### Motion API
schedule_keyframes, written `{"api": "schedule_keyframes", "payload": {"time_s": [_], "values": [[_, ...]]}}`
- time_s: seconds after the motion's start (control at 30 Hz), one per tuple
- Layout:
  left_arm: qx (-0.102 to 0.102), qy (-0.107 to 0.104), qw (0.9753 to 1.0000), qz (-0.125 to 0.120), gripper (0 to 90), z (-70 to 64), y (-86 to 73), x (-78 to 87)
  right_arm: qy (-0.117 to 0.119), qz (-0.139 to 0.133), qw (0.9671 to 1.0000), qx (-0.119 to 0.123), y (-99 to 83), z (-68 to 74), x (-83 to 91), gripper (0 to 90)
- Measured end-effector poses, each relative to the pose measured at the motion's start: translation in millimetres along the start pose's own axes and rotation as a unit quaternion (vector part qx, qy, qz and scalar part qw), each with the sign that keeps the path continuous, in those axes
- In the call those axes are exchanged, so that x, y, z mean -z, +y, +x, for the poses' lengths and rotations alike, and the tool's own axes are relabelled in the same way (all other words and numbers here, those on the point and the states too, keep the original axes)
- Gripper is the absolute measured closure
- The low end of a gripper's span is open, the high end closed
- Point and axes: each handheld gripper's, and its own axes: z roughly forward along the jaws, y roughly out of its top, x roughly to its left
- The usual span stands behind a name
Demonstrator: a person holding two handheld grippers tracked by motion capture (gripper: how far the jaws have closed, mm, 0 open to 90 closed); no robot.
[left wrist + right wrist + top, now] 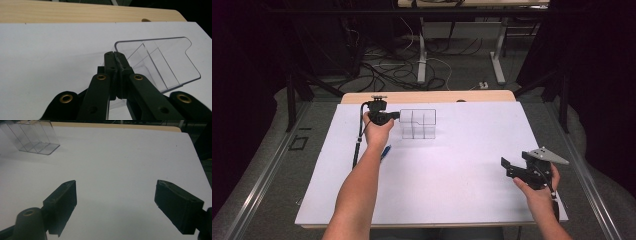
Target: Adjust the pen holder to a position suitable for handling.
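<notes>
A clear plastic box with dividers (pixel 418 123) stands on the white sheet (pixel 452 170) at the back left. My left gripper (pixel 398 116) is at the box's left wall, and its jaws are pressed together on that wall's edge. In the left gripper view the box (pixel 160 62) stretches away to the right of the shut left gripper (pixel 115 53). My right gripper (pixel 508 167) hovers low over the sheet near the front right, jaws wide apart with nothing between them. The right gripper view has the box (pixel 32 137) far off at upper left, beyond the open right gripper (pixel 116 188).
A blue pen (pixel 385 151) lies on the sheet beside the left forearm. The left gripper's black cable (pixel 358 140) trails down the sheet's left side. A wooden table edge (pixel 427 96) runs behind the sheet. Desk legs and cables crowd the floor beyond.
</notes>
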Motion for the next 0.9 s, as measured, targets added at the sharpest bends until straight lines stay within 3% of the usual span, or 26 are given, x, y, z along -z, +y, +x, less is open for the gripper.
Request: {"api": "schedule_keyframes", "payload": {"time_s": [0.57,0.63,0.73,0.77,0.83,0.9], "values": [[0.001,-0.006,0.9998,0.019,90.0,0.0,0.3,-0.7,-0.001,0.001,1.0000,0.001,-0.3,-0.5,-1.6,17.6],[0.001,-0.006,0.9998,0.021,90.0,-0.4,0.3,-0.5,-0.005,-0.009,0.9999,0.000,-0.9,-0.2,-3.4,17.6],[-0.002,-0.008,0.9997,0.025,90.0,-2.5,0.1,-0.8,-0.002,-0.006,1.0000,0.000,-0.7,-0.5,-3.0,17.6],[-0.005,-0.016,0.9992,0.036,90.0,-4.3,0.3,-0.7,-0.001,0.008,1.0000,0.002,0.0,-1.1,-1.1,17.6],[-0.006,-0.012,0.9994,0.032,90.0,-6.4,-0.7,-2.4,-0.002,0.007,1.0000,0.001,-0.2,-1.1,-1.6,17.6],[-0.017,-0.011,0.9986,0.050,90.0,-12.6,-2.7,-6.1,-0.002,0.006,1.0000,0.000,-0.3,-1.2,-1.8,17.6]]}}
